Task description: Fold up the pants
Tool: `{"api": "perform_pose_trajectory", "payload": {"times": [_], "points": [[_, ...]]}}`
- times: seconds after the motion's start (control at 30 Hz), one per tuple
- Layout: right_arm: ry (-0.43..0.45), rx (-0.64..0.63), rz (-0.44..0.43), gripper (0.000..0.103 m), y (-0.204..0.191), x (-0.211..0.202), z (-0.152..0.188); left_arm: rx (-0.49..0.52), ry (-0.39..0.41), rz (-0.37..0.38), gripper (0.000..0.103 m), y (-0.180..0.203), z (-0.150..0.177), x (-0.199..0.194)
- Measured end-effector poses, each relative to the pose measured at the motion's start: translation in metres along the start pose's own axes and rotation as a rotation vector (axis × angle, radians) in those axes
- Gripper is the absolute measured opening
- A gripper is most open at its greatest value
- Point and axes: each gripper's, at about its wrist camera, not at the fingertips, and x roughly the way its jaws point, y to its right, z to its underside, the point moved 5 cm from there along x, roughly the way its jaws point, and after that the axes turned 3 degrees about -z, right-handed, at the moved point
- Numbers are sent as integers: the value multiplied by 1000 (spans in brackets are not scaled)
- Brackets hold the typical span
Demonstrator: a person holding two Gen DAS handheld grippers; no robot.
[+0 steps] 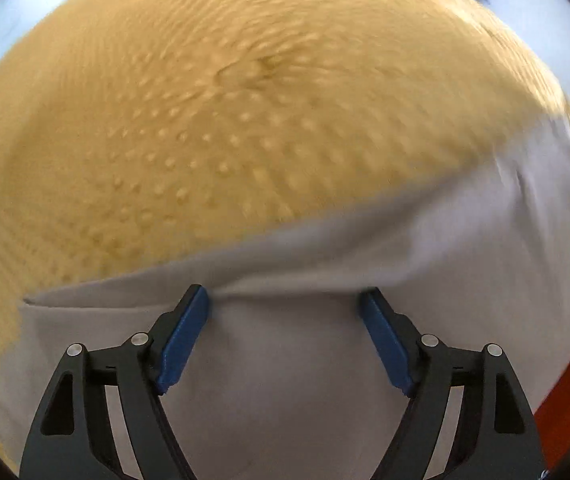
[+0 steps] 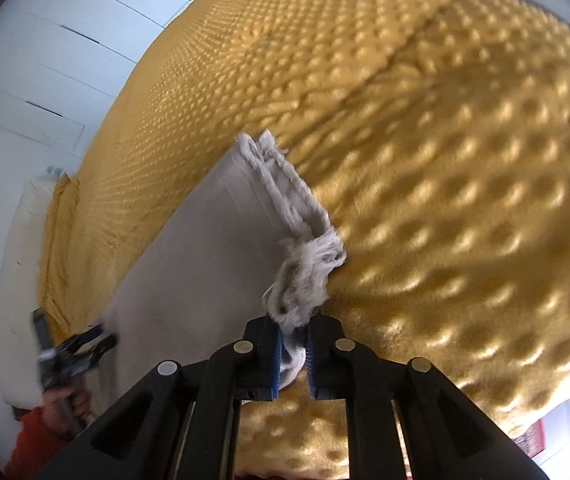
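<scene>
While the right gripper [image 2: 294, 350] has its blue pads pinched shut on the frayed hem [image 2: 305, 272] of the pale grey pants [image 2: 189, 264], right at six o'clock in its own view, the bite looks thin to me; much of what sits between the pads is loose fringe, and a tug could strip those threads out and drop the leg end. The pants lie flat on the dimpled mustard blanket [image 2: 465, 160], the leg running from the hem away toward eight o'clock, where the left gripper [image 2: 81, 346] hangs just beside the long edge, held by a hand [image 2: 67, 402] with an orange sleeve [image 2: 31, 432].

From the left gripper's [image 1: 285, 300] own view its jaws stand wide apart, clamping nothing; the pad tips sit at a crease in the grey cloth [image 1: 293, 380] near six o'clock, and whether they touch it I cannot tell. That picture is smeared, so I judge the hand is travelling; if it closes off the edge it may gather one layer only, or pinch blanket with it; the fold would then go skewed. Farther off, at twelve o'clock, the plush blanket could drag on the cloth and wrinkle it.
</scene>
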Motion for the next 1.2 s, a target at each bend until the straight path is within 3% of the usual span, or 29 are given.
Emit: {"api": "perform_pose_trajectory", "payload": {"times": [0.07,0.1,0.23,0.4,0.53,0.63,0.7,0.77,0.83,0.87,0.97,1.07,1.2], "points": [[-4,17,-10,13,4,-1,2,-93,26,31,81,-5,-7,-7],[-7,23,-17,13,6,0,3,-91,45,36,81,-4,-8,-12],[-22,49,-53,14,13,-1,6,11,47,-34,81,11,10,-14],[-40,63,-124,29,12,2,6,183,106,-40,85,52,63,-44],[-48,95,-160,30,17,5,5,303,77,25,86,86,111,-53],[-61,114,-169,30,21,8,3,375,122,-31,86,94,126,-53],[-66,112,-158,25,21,9,2,332,90,11,85,89,124,-58],[-63,81,-123,11,16,7,1,244,54,109,83,78,117,-67],[-43,26,-92,7,4,-1,1,166,64,160,83,60,112,-81],[-22,-3,-86,7,-4,-8,0,140,75,166,83,51,112,-88],[77,-65,-221,6,-46,-49,4,28,119,156,84,6,113,-106],[84,-157,-190,7,-86,-66,16,-110,132,135,84,-51,118,-99],[76,-229,-341,7,-169,-83,30,-198,84,94,83,-87,156,-81]]}}
